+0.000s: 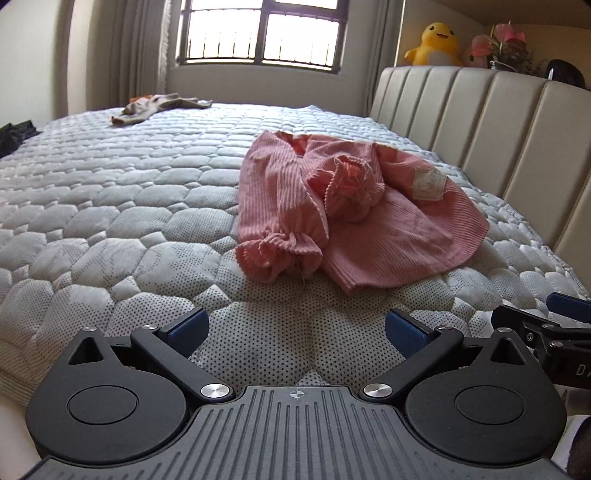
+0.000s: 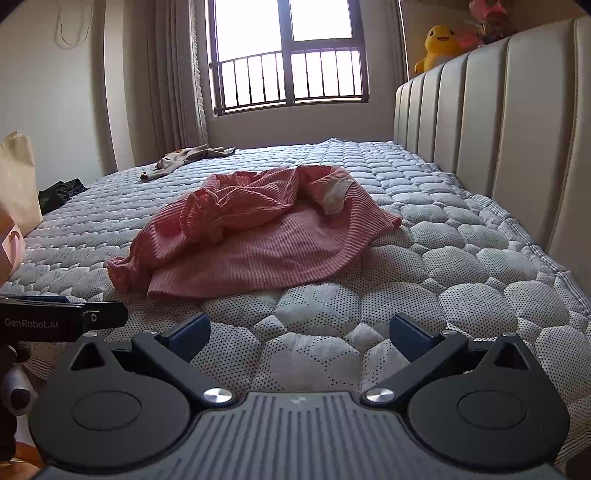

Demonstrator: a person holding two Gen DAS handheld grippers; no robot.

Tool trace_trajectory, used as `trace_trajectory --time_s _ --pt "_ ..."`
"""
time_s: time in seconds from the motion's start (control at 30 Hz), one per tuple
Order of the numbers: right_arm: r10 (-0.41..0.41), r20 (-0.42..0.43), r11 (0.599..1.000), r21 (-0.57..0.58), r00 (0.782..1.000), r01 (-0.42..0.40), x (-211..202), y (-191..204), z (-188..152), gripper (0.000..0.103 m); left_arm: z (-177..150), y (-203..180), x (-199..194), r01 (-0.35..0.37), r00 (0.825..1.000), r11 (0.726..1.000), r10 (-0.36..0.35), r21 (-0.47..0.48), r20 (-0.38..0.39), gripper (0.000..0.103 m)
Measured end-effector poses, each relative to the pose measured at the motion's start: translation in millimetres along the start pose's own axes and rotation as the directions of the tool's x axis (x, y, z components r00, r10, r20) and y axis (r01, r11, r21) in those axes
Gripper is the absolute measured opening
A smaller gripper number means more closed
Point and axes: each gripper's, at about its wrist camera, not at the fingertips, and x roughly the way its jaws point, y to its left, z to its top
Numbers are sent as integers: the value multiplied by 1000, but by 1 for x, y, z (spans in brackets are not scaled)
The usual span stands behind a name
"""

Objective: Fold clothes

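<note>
The dark garment (image 1: 14, 136) is cut off by the left edge; the pink garment's label (image 1: 428, 184) is unreadable.

A quilted grey mattress (image 1: 110, 192) fills the bed, its padded surface stitched in rounded cells. Along its right side runs a cream headboard (image 1: 498, 122) with upright channels. On the ledge above it sits a yellow plush duck (image 1: 436, 42), with a pink plush toy (image 1: 474, 51) and pink flowers (image 1: 508, 38) just beside it. At the far end a barred window (image 2: 288, 55) glows bright, pale curtains (image 2: 177, 81) hanging to its left. A beige paper bag (image 2: 16, 181) stands off the bed's left edge, and a cord (image 2: 72, 26) hangs on the wall.
</note>
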Motion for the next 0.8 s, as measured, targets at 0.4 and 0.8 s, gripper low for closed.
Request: trace_trajectory --time_s 0.4,0.8 --pt "-15 -30 1000 5 999 15 4 -3 -2 103 -2 -3 -1 10 1000 999 -10 31 -11 103" --pt "-19 -30 1000 2 999 19 3 -2 0 103 -4 -2 1 15 1000 1000 -14 27 -22 103"
